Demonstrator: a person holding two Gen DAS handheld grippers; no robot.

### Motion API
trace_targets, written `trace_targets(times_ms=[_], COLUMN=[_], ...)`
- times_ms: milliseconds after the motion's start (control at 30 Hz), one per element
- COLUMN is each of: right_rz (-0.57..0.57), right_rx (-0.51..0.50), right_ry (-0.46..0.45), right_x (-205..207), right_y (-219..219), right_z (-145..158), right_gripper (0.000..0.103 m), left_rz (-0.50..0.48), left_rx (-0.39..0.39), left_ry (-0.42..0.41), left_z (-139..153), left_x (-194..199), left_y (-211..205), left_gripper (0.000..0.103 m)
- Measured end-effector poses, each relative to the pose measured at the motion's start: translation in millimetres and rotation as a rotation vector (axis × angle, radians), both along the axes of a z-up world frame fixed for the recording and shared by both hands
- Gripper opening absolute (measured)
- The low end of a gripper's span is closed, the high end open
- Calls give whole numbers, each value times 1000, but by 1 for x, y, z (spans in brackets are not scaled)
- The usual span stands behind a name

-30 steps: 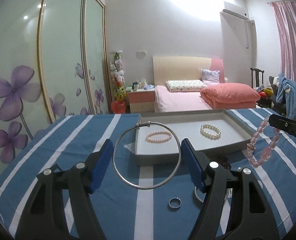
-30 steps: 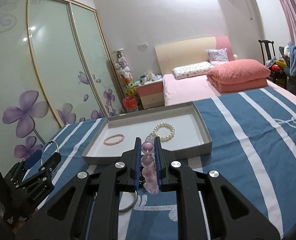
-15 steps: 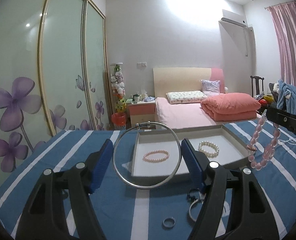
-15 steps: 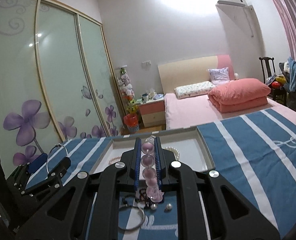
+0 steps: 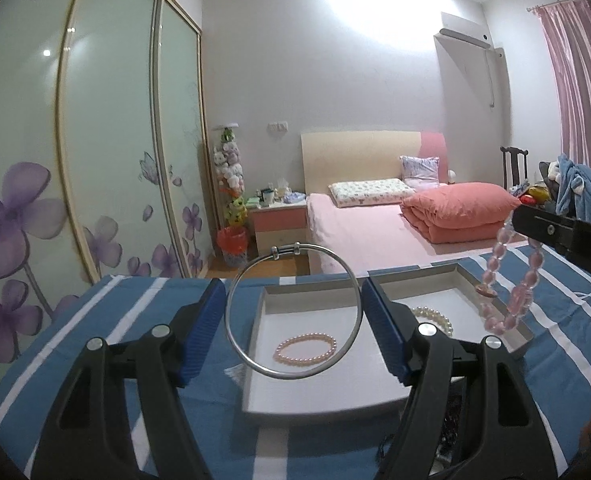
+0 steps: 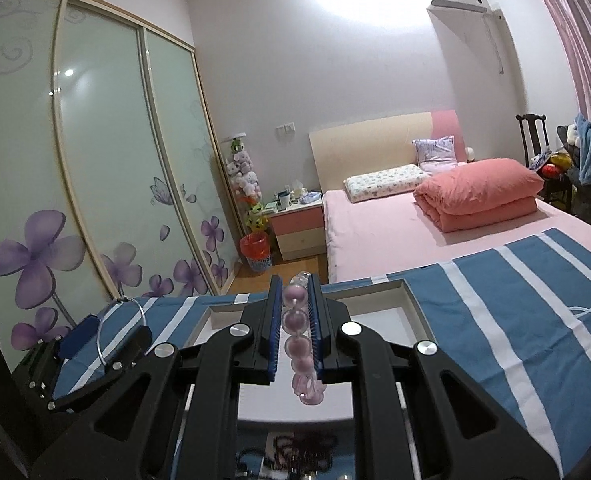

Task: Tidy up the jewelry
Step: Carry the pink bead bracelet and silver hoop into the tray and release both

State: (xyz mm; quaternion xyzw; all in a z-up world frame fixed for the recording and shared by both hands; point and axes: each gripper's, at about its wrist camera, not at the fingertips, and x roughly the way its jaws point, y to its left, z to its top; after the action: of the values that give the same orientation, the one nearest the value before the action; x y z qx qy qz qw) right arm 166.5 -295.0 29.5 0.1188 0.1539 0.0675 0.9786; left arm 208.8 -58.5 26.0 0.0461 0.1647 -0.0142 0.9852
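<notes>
A: What is the biggest thing in front of the two cameras?

B: The blue cloth with white stripes (image 5: 135, 320). It covers the whole surface. Behind it there is a bed (image 5: 359, 224) with a folded salmon quilt (image 5: 461, 210), and on the left a wardrobe (image 5: 95, 152) with purple flowers on its glass doors.

A: And on the cloth?

B: A shallow grey tray (image 5: 319, 412) with a white floor. Two bead bracelets lie inside it, apart from each other: a pink pearl bracelet (image 5: 306, 349) near the middle and a white pearl bracelet (image 5: 435, 317) more to the right.

A: What does the left gripper (image 5: 293, 312) do?

B: Its two blue pads press on the sides of a silver bangle (image 5: 231, 300), so it is clamped on it. The bangle stands upright between them, its clasp on top, in the air over the near left part of the tray. Through the ring I see the pink pearl bracelet.

A: And the right gripper (image 6: 294, 328)?

B: Its pads are closed tight on a pink bead bracelet (image 6: 297, 350). In the left view this bracelet (image 5: 511, 276) hangs down as a loop from the right gripper (image 5: 563, 234), above the right side of the tray and not touching it.

A: Anything smaller?

B: Under the right gripper, on the cloth before the tray, lie some dark small pieces (image 6: 299, 450). I cannot tell what they are.
</notes>
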Motion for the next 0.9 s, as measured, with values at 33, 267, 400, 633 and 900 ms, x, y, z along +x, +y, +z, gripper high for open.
trace_targets(times_ms=[33,267,400,633,900], right_rz=[0,-2,7,30,-18], right_rx=[1,21,34,72,74], right_ry=[6,70,115,202,241], right_x=[3,38,52,73,78], right_y=[0,1,2,4,-6], right_z=[-2,-20,-30,-47,-53], right_gripper=[14,14,14,14,35], left_rz=[-1,7,1,-17,-23], left_rx=[-3,-17,-8,1,-4], left_ry=[10,85,101,145,175], left_z=[-3,-26,-37,-53,-58], left_x=[7,48,59,78,88], left_y=[0,-4,-5,-10,-12], left_gripper=[68,68,68,68,69])
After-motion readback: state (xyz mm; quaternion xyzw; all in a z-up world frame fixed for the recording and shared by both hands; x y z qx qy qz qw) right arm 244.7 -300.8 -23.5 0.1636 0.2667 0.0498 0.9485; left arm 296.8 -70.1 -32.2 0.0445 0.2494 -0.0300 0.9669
